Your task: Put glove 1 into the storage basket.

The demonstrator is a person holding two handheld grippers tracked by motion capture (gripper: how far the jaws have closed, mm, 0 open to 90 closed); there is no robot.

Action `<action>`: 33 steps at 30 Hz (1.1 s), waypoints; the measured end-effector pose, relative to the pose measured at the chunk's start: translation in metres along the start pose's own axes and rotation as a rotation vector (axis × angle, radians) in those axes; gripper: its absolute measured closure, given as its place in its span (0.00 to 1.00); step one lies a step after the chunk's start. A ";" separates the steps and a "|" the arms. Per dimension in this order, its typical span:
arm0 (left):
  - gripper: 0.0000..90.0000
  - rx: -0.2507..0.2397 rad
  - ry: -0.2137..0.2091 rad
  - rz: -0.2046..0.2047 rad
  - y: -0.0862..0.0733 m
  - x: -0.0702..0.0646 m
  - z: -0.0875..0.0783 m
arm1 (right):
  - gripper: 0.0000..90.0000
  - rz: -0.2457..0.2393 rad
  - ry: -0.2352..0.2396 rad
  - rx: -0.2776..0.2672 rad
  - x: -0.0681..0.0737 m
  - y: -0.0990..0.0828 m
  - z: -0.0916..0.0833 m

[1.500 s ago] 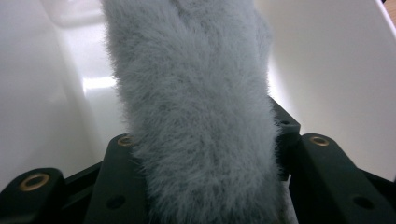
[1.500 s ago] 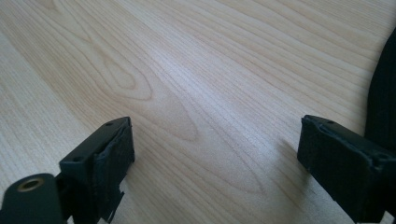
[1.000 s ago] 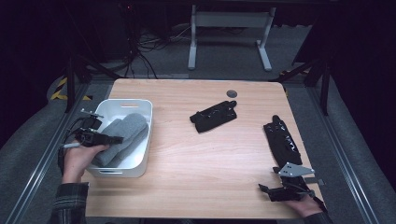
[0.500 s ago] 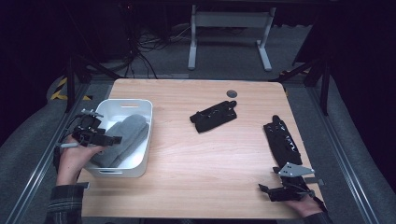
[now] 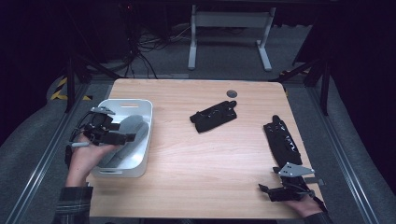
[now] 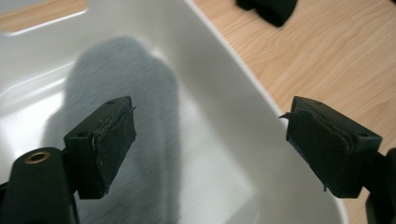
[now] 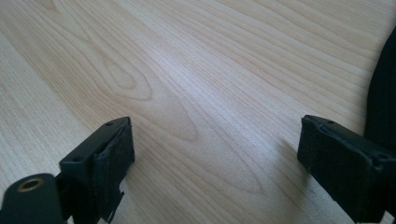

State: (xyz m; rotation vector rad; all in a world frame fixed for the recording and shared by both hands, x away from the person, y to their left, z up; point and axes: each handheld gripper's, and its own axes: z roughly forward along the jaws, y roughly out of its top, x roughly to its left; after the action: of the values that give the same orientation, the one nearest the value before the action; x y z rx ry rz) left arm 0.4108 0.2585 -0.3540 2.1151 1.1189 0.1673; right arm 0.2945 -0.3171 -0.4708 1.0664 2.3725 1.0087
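A white bin (image 5: 145, 140) stands at the table's left, with a grey fabric piece (image 5: 135, 125) lying in it. My left gripper (image 5: 130, 137) hovers over the bin. Its jaws have just been opening and stand open, with nothing between them. In the left gripper view the grey piece (image 6: 126, 74) lies below the left gripper (image 6: 210, 135), against the bin wall (image 6: 219, 107). A folded black fabric piece (image 5: 214, 116) lies mid-table. A long black one (image 5: 280, 140) lies at the right. My right gripper (image 5: 264, 190) rests open near the front right edge, over bare wood (image 7: 215, 154).
A small dark round spot (image 5: 230, 93) marks the table's far edge. The long black piece's edge (image 7: 383, 93) shows just right of my right gripper's jaws. Bare wood lies between the bin and the black pieces. Dark floor, cables and a metal stand lie beyond the table.
My left gripper has lifted a little over the bin and its jaws stand wider apart. The right gripper and both black pieces have stayed put.
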 end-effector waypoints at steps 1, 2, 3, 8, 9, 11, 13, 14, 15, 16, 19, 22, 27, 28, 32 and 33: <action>0.18 -0.005 -0.008 -0.002 0.001 -0.003 0.002 | 0.13 0.000 0.000 0.000 0.000 0.000 0.000; 0.18 -0.007 -0.019 0.009 0.003 -0.008 0.006 | 0.13 0.000 -0.001 0.000 0.000 0.000 0.000; 0.18 -0.007 -0.019 0.009 0.003 -0.008 0.006 | 0.13 0.001 -0.002 -0.001 0.000 0.000 0.000; 0.18 -0.006 -0.079 0.063 0.011 -0.037 0.025 | 0.12 0.005 -0.006 0.000 0.000 0.000 0.000; 0.18 -0.008 -0.084 0.070 0.012 -0.043 0.028 | 0.12 0.004 -0.007 -0.001 0.000 0.000 0.000; 0.18 -0.010 -0.098 0.089 0.015 -0.053 0.034 | 0.12 0.002 -0.006 0.000 0.000 0.000 0.000; 0.18 -0.009 -0.111 0.106 0.018 -0.062 0.041 | 0.12 -0.003 -0.006 0.001 -0.001 0.000 0.000; 0.18 -0.009 -0.116 0.117 0.019 -0.066 0.043 | 0.12 -0.003 -0.006 0.001 -0.001 0.000 0.000; 0.18 -0.009 -0.122 0.126 0.020 -0.072 0.048 | 0.12 -0.004 -0.005 0.001 -0.001 0.000 0.000; 0.18 -0.009 -0.122 0.126 0.020 -0.072 0.048 | 0.12 -0.006 -0.004 0.000 -0.001 0.000 0.000; 0.18 0.005 -0.154 0.164 0.023 -0.092 0.064 | 0.13 -0.008 -0.002 0.000 -0.002 0.000 0.000; 0.18 0.017 -0.167 0.193 0.022 -0.105 0.078 | 0.14 -0.010 0.000 -0.001 -0.002 0.000 0.000; 0.19 0.002 -0.192 0.222 0.014 -0.119 0.097 | 0.13 -0.014 0.002 -0.001 -0.002 0.000 0.000; 0.19 0.005 -0.196 0.227 0.012 -0.122 0.101 | 0.13 -0.013 0.004 -0.002 -0.002 0.000 0.000; 0.19 0.017 -0.197 0.253 0.004 -0.129 0.114 | 0.14 -0.018 0.007 -0.004 -0.002 0.001 0.000; 0.19 0.017 -0.197 0.253 0.004 -0.129 0.114 | 0.14 -0.018 0.007 -0.004 -0.002 0.001 0.000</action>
State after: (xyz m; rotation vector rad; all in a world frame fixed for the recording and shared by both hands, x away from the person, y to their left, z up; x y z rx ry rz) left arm 0.3825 0.0974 -0.4076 2.2289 0.7396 0.0656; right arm 0.2965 -0.3185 -0.4706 1.0399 2.3803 1.0130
